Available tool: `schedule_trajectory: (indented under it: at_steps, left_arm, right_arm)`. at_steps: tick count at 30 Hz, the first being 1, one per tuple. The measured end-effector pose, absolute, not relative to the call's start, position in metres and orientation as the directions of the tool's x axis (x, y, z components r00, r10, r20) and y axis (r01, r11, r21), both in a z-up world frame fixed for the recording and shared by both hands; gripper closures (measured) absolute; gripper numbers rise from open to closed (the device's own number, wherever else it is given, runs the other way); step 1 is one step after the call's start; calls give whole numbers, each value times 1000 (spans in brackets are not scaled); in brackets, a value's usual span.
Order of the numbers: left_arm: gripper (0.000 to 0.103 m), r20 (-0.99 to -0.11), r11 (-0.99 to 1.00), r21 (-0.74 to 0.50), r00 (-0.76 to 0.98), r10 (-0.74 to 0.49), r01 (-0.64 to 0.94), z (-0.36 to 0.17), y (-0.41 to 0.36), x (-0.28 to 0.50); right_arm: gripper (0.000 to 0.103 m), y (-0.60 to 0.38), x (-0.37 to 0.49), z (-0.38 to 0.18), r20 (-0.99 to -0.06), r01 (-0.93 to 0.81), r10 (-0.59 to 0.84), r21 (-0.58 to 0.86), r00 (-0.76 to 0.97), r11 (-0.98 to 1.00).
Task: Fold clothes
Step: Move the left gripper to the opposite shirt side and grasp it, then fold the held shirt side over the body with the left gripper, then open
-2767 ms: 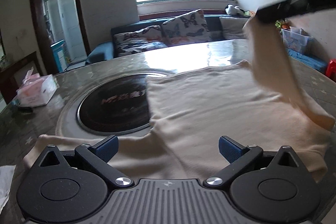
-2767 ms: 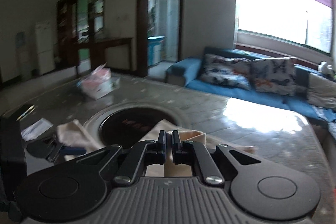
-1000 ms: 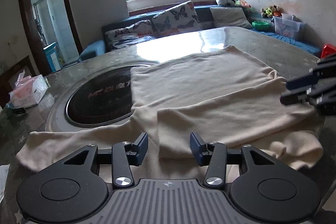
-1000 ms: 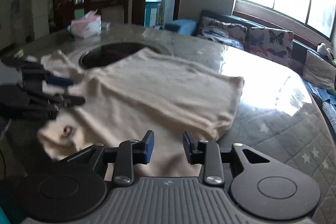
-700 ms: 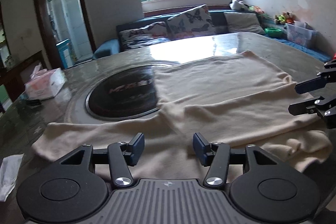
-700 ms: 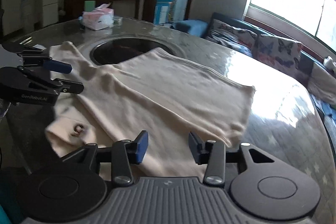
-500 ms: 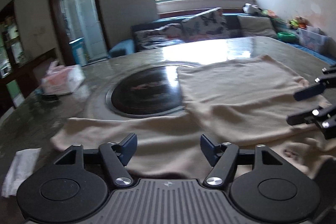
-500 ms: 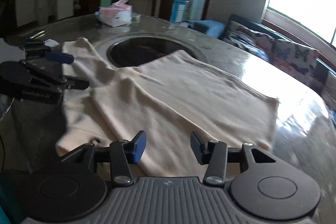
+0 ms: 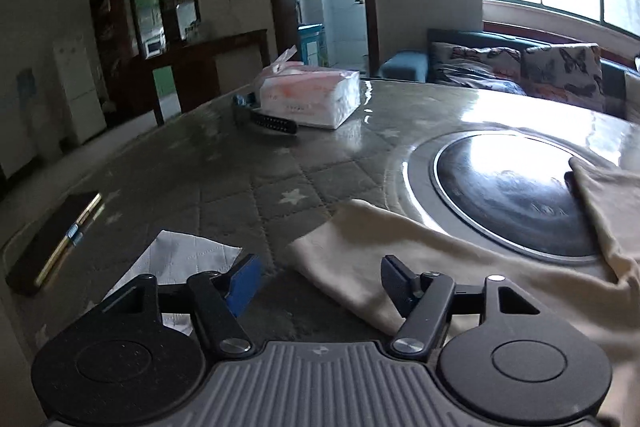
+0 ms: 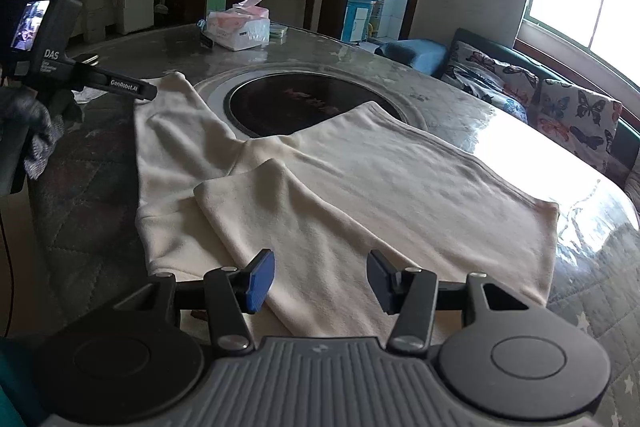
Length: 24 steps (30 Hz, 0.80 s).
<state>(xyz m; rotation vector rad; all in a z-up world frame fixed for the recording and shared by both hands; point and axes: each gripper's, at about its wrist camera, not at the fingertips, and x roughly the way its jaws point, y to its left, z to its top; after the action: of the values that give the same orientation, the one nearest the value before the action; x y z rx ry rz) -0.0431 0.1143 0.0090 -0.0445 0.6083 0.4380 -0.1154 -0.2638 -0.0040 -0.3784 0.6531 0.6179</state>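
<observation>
Round quilted table (image 10: 592, 291), cream top (image 10: 360, 187) spread flat, one sleeve (image 9: 360, 267) folded over; its collar is hidden. Left gripper (image 9: 316, 281) and right gripper (image 10: 320, 277) above it, jaws just widened, nothing pinched.

A tissue pack (image 9: 310, 98) sits far ahead of the gripper, a napkin (image 9: 180, 259) just under it, a hob (image 9: 508, 191) ahead-right.

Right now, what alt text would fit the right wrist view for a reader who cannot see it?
A cream top lies flat on a round table, one sleeve folded across its body, the other stretched beside a black inset hob. The right gripper hangs open above the near edge; the left gripper reaches toward the outstretched sleeve's cuff.
</observation>
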Motion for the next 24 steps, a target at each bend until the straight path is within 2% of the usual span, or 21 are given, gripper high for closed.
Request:
schedule_trajectory:
  at_steps: [3,6,8,9,11,18,24]
  left_arm:
    - [42,-587,895,48,712,385,-444,7,125,-36]
    - [57,-602,885,-30,715,355,-465,4,134,-35]
    - [75,-596,885,-49,725,345,-462,4,135,-36]
    - [79,-595,887,-59,729,337,-458,4,136,-36]
    - [94,-595,896,-89,744,302,-435,7,136,-38]
    - [95,-539,945,-213,837,98,-248,38,110,-52]
    - [95,-480,967,-253,863,-157,35,68,48,-64]
  right_arm:
    - [51,-265,-116,-3,-660,-635,410,-133,630,761]
    - [51,-267,-118,-3,-656,-631,411,-129,633,765]
    - [51,-270,-120,-3,-653,-622,408,-124,638,773]
    - [51,-272,-121,-2,-652,-618,407,-122,640,776]
    - [51,-276,-122,-1,-648,-609,402,-121,647,784]
    - [51,-293,-123,1,-631,-561,387,-93,672,823]
    - [51,-310,-127,3,-606,-517,379,-63,700,854]
